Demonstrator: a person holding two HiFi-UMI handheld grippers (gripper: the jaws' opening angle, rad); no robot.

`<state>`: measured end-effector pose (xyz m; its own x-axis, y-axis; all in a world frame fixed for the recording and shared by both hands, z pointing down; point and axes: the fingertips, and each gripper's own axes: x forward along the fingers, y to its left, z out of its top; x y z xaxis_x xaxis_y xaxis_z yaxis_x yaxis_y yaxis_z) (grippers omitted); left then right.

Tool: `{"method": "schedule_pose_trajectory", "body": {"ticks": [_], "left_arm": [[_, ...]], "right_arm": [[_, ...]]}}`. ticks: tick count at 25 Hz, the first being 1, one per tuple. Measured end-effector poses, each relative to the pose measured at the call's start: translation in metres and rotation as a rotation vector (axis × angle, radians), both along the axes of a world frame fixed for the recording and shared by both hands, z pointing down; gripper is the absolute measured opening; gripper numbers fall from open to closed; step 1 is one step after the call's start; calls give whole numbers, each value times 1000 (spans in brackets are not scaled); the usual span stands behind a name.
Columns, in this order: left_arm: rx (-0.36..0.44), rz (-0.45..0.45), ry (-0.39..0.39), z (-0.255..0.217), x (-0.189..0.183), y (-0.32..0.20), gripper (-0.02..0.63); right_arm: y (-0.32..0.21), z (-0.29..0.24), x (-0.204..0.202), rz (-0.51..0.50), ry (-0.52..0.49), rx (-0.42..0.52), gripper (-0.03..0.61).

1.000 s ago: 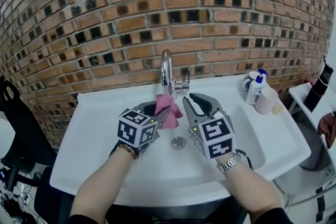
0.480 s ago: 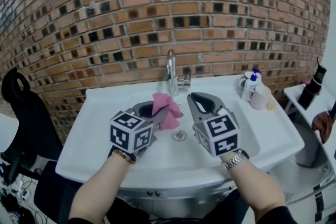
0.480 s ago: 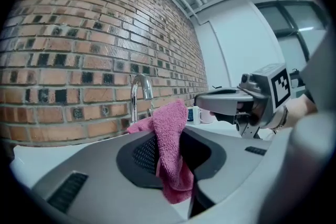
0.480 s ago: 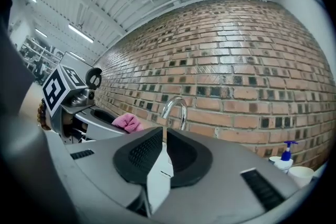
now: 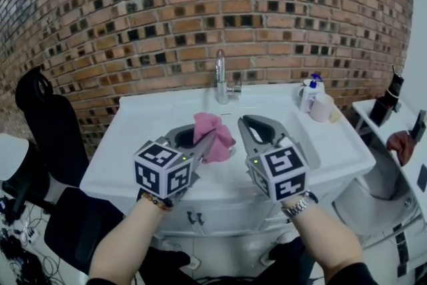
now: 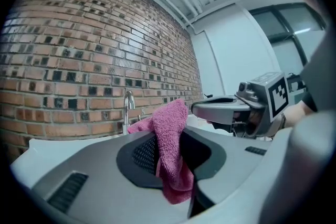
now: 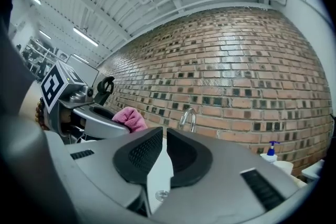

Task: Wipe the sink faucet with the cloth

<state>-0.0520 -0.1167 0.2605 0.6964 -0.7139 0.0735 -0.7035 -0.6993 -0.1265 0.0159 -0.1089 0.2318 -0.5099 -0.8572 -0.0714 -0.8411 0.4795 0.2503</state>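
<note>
A chrome faucet (image 5: 220,77) stands at the back of the white sink (image 5: 153,110), against the brick wall. Both grippers are held level in front of the basin, well short of the faucet. My left gripper (image 5: 203,138) is shut on a pink cloth (image 5: 212,133), which hangs folded between its pads (image 6: 142,152) in the left gripper view and drapes down over the cloth's own fold (image 6: 170,165). My right gripper (image 5: 250,123) sits to the cloth's right; its jaws have just been closing and stand shut with nothing between them (image 7: 164,139). The faucet (image 7: 187,118) shows beyond them.
A blue-topped soap bottle (image 5: 308,95) and a pale cup (image 5: 321,107) stand at the sink's back right corner. A black chair (image 5: 47,137) is at the left. To the right are a side surface (image 5: 373,113) and another person's hand (image 5: 400,143).
Both grippers have drawn back from the faucet and out over the sink's front edge, the cloth staying in the left one. The right gripper's jaws have closed.
</note>
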Motion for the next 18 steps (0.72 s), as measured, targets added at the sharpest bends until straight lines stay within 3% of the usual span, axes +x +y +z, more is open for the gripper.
{"method": "schedule_pose_trajectory", "body": {"ticks": [18], "left_arm": [[70,44,33,-10,-9,166,91]], "right_arm": [[170,-2,-1,58,-13,40,28]]}}
